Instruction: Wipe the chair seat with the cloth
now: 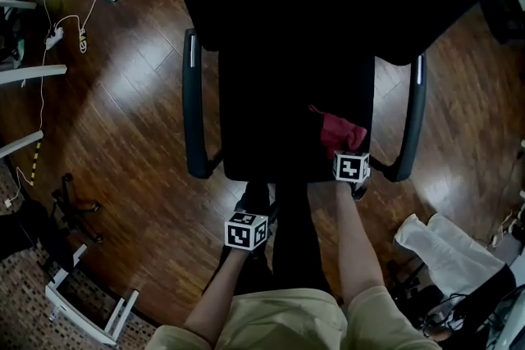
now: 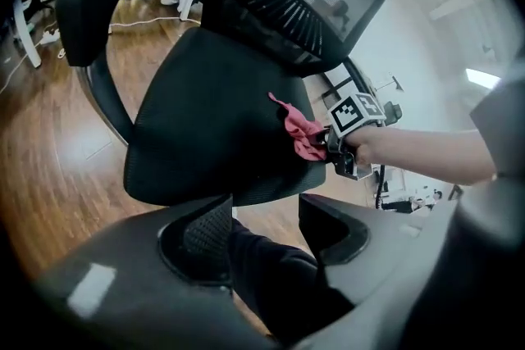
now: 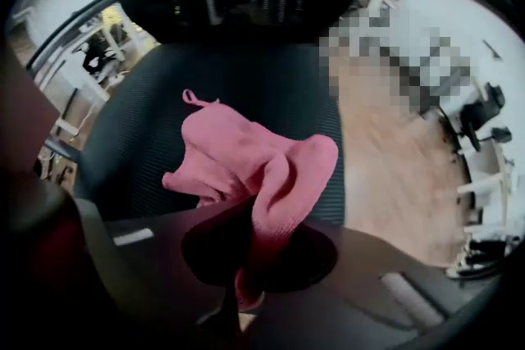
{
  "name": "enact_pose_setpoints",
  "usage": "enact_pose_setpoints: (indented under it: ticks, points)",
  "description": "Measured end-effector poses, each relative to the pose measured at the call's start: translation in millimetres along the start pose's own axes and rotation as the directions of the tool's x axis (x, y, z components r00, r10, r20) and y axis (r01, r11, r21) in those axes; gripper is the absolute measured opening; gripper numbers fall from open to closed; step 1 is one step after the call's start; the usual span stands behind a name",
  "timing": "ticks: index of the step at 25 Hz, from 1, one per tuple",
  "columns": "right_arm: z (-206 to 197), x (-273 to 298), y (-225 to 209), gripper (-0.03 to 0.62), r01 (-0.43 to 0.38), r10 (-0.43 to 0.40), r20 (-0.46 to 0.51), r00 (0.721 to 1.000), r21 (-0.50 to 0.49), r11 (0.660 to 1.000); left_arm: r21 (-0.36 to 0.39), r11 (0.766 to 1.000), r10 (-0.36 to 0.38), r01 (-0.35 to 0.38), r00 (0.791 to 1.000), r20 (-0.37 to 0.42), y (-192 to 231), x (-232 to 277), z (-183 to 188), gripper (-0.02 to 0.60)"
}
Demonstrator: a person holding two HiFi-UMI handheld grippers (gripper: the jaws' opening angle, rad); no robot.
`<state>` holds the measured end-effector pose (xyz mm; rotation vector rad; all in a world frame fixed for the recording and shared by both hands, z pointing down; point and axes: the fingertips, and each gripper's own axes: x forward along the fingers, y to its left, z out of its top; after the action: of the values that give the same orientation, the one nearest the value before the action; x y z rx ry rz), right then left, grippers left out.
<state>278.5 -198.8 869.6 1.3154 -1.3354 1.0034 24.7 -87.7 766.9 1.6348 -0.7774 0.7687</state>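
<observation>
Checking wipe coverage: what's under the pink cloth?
The black mesh chair seat, near its front right corner. The patch directly beneath is covered, and the right gripper hides the pinched end of the cloth.

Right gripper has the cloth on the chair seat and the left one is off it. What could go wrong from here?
1. The pink cloth is bunched, and the right gripper pinches only a narrow fold. Dragging it over the mesh chair seat might pull it loose.
2. The left gripper, open, is off the seat, so nothing steadies it. A push could turn or shift it on the wood floor.
</observation>
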Motion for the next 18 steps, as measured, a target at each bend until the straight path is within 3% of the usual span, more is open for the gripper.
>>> enact_pose_setpoints:
  ticks: [2,4,6,7,8,10,12,13,14,15,18]
  points:
    - [-6.2,1.6,-24.3,0.014,0.049,-0.049,-0.025,0.998,-0.004,0.999,0.036,0.999,-0.022,0.022,1.0,-0.012,-8.9,3.3,1.1,0.245]
    - [-0.2,1.1,-13.7,0.012,0.035,-0.036,-0.025,0.999,-0.07,0.997,0.068,0.997,-0.035,0.035,0.999,-0.006,-10.5,1.0,4.6,0.249]
    - [15.7,-6.9,29.3,0.014,-0.088,0.091,0.018,0.996,-0.106,0.99,0.062,0.998,-0.031,0.031,1.0,0.004,-6.2,-4.6,5.9,0.252]
    - [25.3,-14.4,64.1,0.014,-0.203,0.21,0.053,0.976,-0.121,0.972,0.049,0.999,-0.024,0.024,1.0,0.006,-3.2,-8.4,4.8,0.253]
    - [34.8,-25.3,106.6,0.014,-0.339,0.353,0.085,0.932,-0.144,0.93,0.035,0.999,-0.016,0.016,1.0,0.007,0.1,-12.8,3.1,0.253]
    - [48.4,-53.9,202.1,0.012,-0.597,0.621,0.095,0.778,-0.2,0.777,0.018,1.0,0.004,-0.004,1.0,0.005,8.9,-22.7,-0.8,0.253]
    - [51.0,-74.9,288.7,0.014,-0.754,0.779,0.041,0.625,-0.227,0.616,0.014,1.0,0.028,-0.028,1.0,0.0,20.4,-30.7,-4.6,0.253]
    - [49.0,-78.1,322.4,0.014,-0.791,0.814,0.007,0.581,-0.233,0.566,0.01,0.999,0.04,-0.04,0.999,-0.002,26.2,-33.7,-6.6,0.253]
    - [45.4,-75.1,347.2,0.014,-0.802,0.822,-0.024,0.568,-0.239,0.547,0.004,0.999,0.051,-0.051,0.999,-0.002,31.5,-36.3,-8.4,0.255]
    - [40.5,-66.4,362.3,0.014,-0.792,0.809,-0.05,0.586,-0.248,0.558,-0.002,0.998,0.06,-0.06,0.998,-0.002,36.4,-38.6,-9.9,0.255]
    - [22.4,-25.4,354.2,0.014,-0.712,0.724,-0.055,0.688,-0.247,0.657,-0.005,0.997,0.077,-0.077,0.997,-0.002,51.0,-35.0,-16.5,0.255]
